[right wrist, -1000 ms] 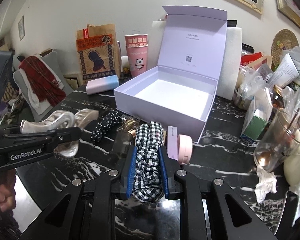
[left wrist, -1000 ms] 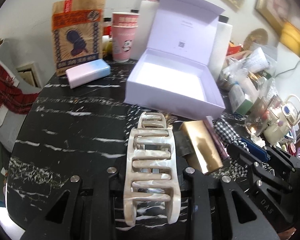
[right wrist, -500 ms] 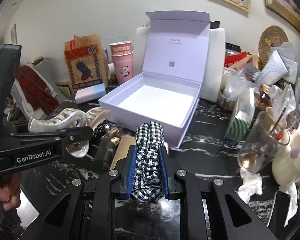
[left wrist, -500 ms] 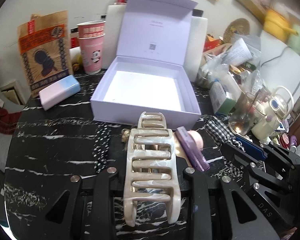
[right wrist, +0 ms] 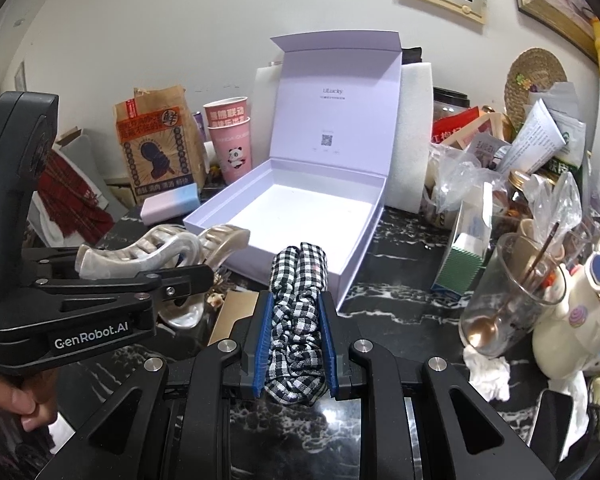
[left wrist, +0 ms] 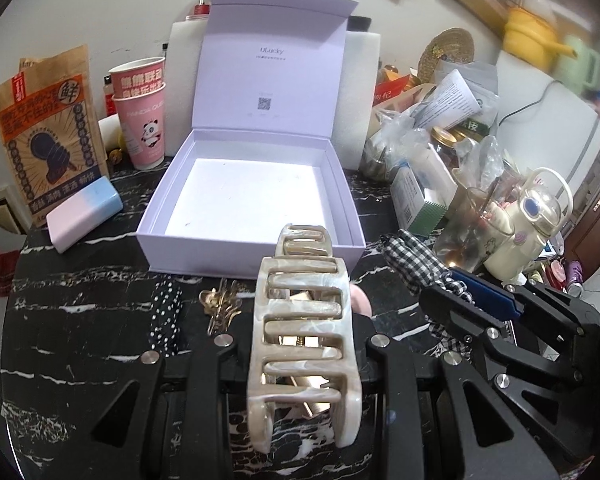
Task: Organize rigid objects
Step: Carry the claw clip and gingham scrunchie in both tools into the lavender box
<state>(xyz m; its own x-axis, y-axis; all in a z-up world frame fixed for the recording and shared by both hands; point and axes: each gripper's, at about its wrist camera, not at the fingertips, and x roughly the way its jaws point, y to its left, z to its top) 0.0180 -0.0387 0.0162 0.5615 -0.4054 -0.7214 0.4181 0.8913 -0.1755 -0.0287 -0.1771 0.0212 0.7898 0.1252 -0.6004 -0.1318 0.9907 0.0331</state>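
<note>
My left gripper is shut on a large cream marbled hair claw clip, held above the black marble table just short of the front wall of the open lilac box. The clip also shows in the right wrist view. My right gripper is shut on a black-and-white checked scrunchie, held near the box's front right corner. The box is empty, its lid upright.
On the table in front of the box lie a polka-dot hair tie, a small gold clip and a pink round item. A pink-blue case, paper cups and a paper bag stand left. Cluttered jars, a glass and bags crowd the right.
Both grippers have moved forward and up toward the open box with their loads. The box now sits closer and more central in both views.
</note>
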